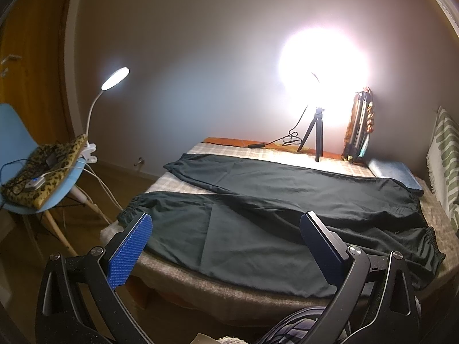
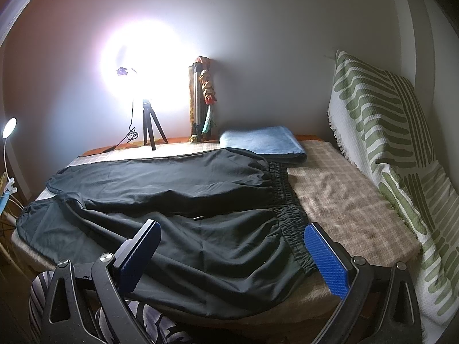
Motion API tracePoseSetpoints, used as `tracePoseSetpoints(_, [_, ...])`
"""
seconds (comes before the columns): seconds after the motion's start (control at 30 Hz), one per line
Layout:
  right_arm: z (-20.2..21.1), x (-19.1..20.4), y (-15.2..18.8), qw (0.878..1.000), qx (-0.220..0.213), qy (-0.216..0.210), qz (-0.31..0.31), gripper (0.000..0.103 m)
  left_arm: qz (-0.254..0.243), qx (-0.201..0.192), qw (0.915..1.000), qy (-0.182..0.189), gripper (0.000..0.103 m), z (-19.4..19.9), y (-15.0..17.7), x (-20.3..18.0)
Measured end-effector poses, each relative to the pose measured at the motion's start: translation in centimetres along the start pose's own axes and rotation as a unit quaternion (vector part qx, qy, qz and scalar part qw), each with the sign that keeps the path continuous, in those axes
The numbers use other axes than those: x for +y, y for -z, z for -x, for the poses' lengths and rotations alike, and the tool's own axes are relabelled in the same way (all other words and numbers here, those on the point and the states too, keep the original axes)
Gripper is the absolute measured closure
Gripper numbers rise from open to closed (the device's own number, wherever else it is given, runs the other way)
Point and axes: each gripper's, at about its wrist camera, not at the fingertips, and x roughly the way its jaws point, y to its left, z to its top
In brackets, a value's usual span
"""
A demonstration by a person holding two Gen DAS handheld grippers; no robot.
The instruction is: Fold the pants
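Blue chair (image 1: 61, 185): left of the bed, well apart from it, holding a leopard-print cushion (image 1: 43, 172) with a small white device and cables on top.
Clip lamp (image 1: 114, 78): clamped at the chair's edge, lit, its white gooseneck rising above the cushion.
Bed (image 1: 229, 289): covered with a beige checked blanket; the pants lie across its top.
Pants (image 1: 258, 215): dark green-black, spread flat on the bed, both legs pointing toward the chair side, elastic waistband (image 2: 289, 215) toward the pillow side; the near leg reaches the bed's front edge.
Left gripper (image 1: 226, 246): hovering over the near leg, blue-padded fingers (image 1: 129, 253) spread wide, holding nothing.
Ring light (image 1: 322, 67): on a small black tripod (image 1: 314, 133) at the bed's far edge, glaring against the wall.
Right gripper (image 2: 232, 253): above the bed's front edge near the waistband, fingers wide apart, empty.
Blue folded towel (image 2: 264, 142): at the bed's far edge, just beyond the waistband.
Green-striped pillow (image 2: 396, 154): leaning upright at the bed's right end.
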Motion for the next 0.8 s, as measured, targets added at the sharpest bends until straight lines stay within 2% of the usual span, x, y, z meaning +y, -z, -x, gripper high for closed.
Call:
tracePoseSetpoints(0.6, [-0.2,0.2,0.3,1.000,0.001,-0.002,0.001,0.002,-0.002,0.001,1.0000,0.001,0.001,-0.1,0.2,-0.1])
tracePoseSetpoints(0.8, [-0.6,0.8,0.6,1.000,0.007,-0.011,0.021,0.002,-0.006,0.009,0.9999,-0.002,0.001,-1.1,0.6,0.6])
